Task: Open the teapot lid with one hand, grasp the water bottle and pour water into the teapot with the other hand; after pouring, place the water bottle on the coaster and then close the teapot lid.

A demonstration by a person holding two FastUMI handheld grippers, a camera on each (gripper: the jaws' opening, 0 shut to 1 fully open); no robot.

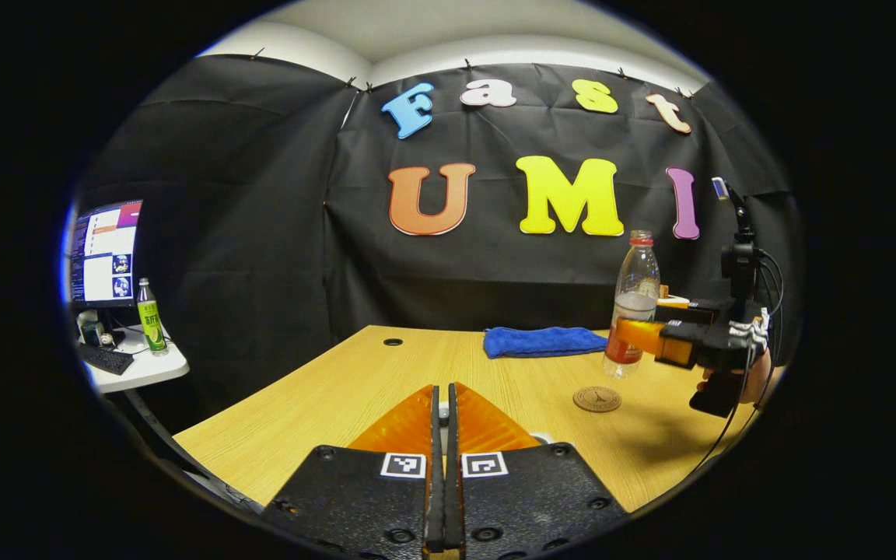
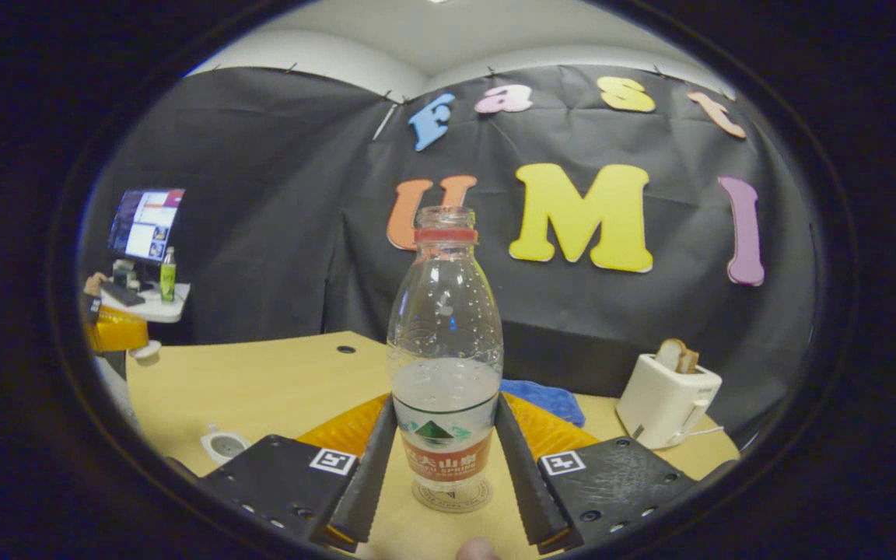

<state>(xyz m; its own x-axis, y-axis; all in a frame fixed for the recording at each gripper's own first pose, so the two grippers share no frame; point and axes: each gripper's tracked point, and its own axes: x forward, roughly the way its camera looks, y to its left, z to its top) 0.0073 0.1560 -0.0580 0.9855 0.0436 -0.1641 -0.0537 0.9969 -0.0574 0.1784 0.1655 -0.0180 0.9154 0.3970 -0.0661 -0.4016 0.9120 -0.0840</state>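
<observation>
A clear water bottle (image 2: 446,365) with a red neck ring, no cap and some water stands upright between my right gripper's fingers (image 2: 530,467), which press on its label from both sides. My right gripper (image 2: 446,404) is shut on it. The round cork coaster (image 2: 452,495) shows just under the bottle's base; from the left gripper view the coaster (image 1: 596,399) lies just in front of the bottle (image 1: 635,311). The white teapot (image 2: 224,445) sits open near the table's left edge. My left gripper (image 1: 442,389) is shut, and the right gripper view shows it (image 2: 115,330) holding the white lid (image 2: 145,351) up.
A blue cloth (image 1: 541,341) lies at the back of the wooden table (image 1: 323,397). A white toaster (image 2: 666,400) with bread stands at the right. A side table with a monitor (image 1: 104,253) and a green bottle (image 1: 151,317) is off to the left.
</observation>
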